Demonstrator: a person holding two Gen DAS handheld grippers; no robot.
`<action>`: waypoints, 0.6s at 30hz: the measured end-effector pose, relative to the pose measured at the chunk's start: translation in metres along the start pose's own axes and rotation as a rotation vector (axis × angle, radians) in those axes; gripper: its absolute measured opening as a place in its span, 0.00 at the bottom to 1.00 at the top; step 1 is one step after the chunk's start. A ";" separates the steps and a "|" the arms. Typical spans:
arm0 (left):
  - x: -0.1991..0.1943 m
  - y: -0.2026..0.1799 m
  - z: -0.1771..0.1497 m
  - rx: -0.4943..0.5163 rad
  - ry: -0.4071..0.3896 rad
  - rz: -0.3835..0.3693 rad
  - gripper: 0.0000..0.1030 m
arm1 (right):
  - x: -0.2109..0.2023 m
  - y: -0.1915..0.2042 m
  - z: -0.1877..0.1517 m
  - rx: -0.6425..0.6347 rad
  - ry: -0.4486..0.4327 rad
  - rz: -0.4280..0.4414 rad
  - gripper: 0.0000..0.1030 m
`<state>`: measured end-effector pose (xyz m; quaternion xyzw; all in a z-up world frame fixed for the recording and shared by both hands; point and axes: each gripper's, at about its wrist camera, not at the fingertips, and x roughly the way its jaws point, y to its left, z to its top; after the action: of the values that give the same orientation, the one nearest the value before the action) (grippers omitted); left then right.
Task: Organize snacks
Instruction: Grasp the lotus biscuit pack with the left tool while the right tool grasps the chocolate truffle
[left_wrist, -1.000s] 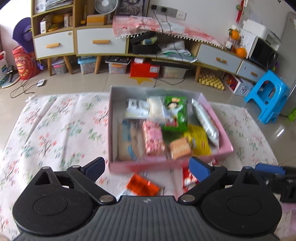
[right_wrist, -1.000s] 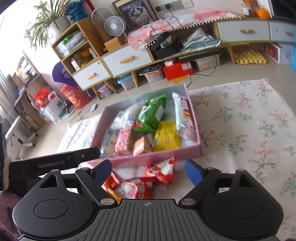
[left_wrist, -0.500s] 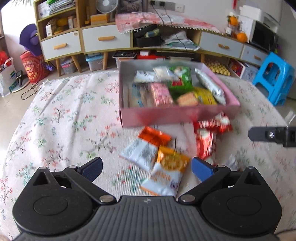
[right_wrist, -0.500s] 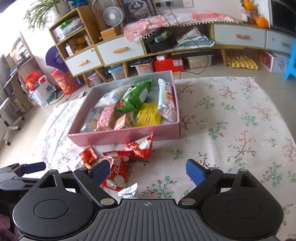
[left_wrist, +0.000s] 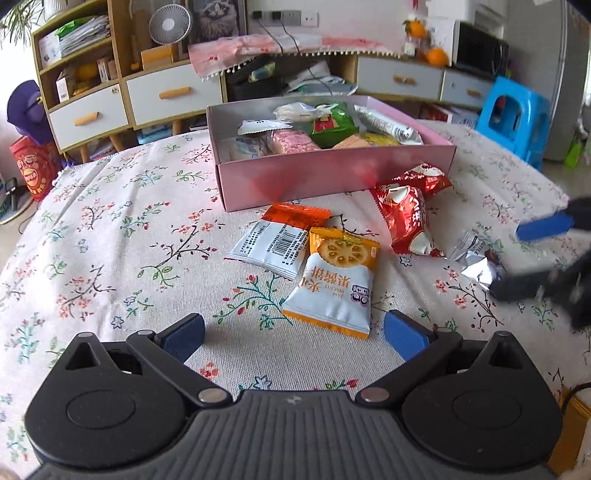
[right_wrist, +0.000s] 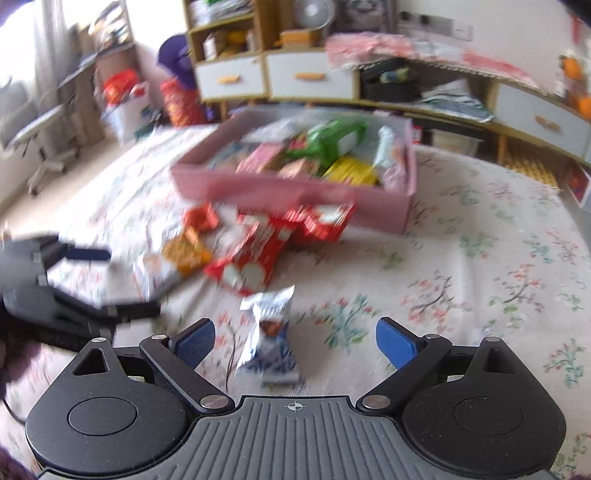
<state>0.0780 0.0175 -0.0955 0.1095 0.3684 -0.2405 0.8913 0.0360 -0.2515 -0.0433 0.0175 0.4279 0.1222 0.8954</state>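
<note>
A pink box (left_wrist: 332, 173) (right_wrist: 295, 188) with several snacks in it stands on the floral cloth. In front of it lie loose packets: an orange-and-white biscuit packet (left_wrist: 336, 280), an orange-topped white packet (left_wrist: 280, 236), red packets (left_wrist: 406, 210) (right_wrist: 258, 254) and a small silver wrapper (left_wrist: 476, 258) (right_wrist: 271, 339). My left gripper (left_wrist: 293, 332) is open and empty, just short of the biscuit packet. My right gripper (right_wrist: 295, 341) is open, with the silver wrapper lying between its fingers on the cloth. It also shows at the right edge of the left wrist view (left_wrist: 546, 251).
The cloth-covered surface (left_wrist: 110, 240) stretches left and right of the box. Behind stand a low cabinet with drawers (left_wrist: 166, 92), a blue stool (left_wrist: 517, 114) and floor clutter. My left gripper shows at the left of the right wrist view (right_wrist: 74, 280).
Both grippers have pulled back from the box and come down toward the loose packets. The right gripper has moved over the silver wrapper; its view is blurred by motion.
</note>
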 end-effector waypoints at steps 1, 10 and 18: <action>0.000 0.000 0.000 0.000 -0.008 -0.005 1.00 | 0.004 0.003 -0.002 -0.016 0.014 -0.004 0.93; 0.000 -0.012 0.004 0.065 -0.041 -0.053 0.79 | 0.013 0.005 -0.013 -0.077 -0.016 0.006 1.00; -0.004 -0.027 0.006 0.133 -0.055 -0.072 0.45 | 0.014 0.006 -0.011 -0.078 -0.006 0.002 1.00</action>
<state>0.0658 -0.0067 -0.0888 0.1484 0.3309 -0.2993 0.8826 0.0350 -0.2428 -0.0601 -0.0168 0.4202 0.1395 0.8965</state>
